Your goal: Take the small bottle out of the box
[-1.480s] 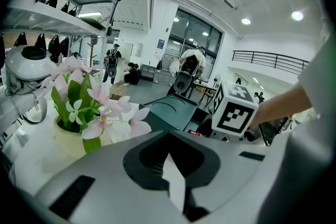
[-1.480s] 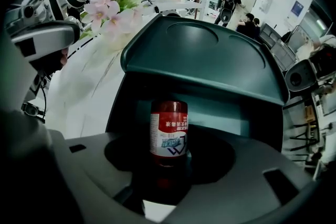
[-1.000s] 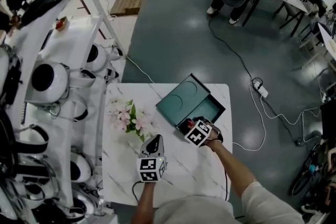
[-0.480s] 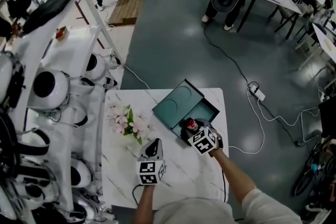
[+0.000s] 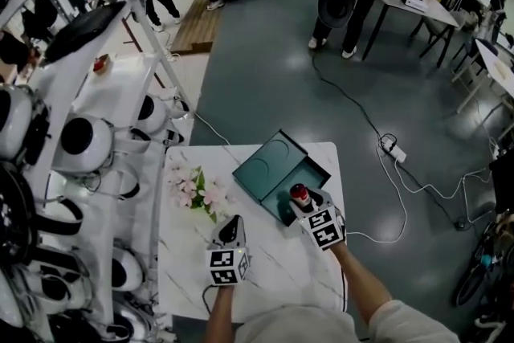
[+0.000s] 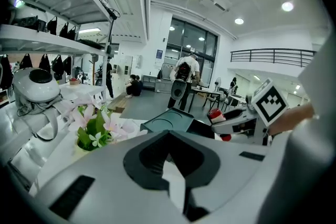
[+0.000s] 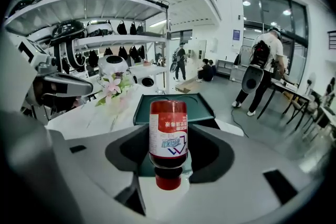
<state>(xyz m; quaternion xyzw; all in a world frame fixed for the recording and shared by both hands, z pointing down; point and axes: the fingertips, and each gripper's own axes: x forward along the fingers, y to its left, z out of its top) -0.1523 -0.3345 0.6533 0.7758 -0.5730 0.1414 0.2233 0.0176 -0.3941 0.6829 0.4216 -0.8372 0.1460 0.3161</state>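
Observation:
The small bottle [image 5: 299, 194], dark red with a white label, hangs above the near edge of the open teal box [image 5: 271, 162], clear of it. My right gripper [image 5: 308, 205] is shut on the small bottle. In the right gripper view the bottle [image 7: 168, 136] lies between the jaws with its red cap toward the camera, and the box [image 7: 144, 112] sits behind it. My left gripper [image 5: 232, 226] hovers over the marble table [image 5: 185, 253], left of the box. Its jaws meet at the tip [image 6: 168, 134] with nothing in them.
A bunch of pink flowers [image 5: 197, 189] lies on the table left of the box. A white rack [image 5: 80, 140] with round white devices runs along the table's left side. A cable and power strip [image 5: 392, 149] lie on the floor to the right. People stand at desks far behind.
The right gripper has risen with the bottle, lifting it out of the box and tilting it. The left gripper has lifted slightly.

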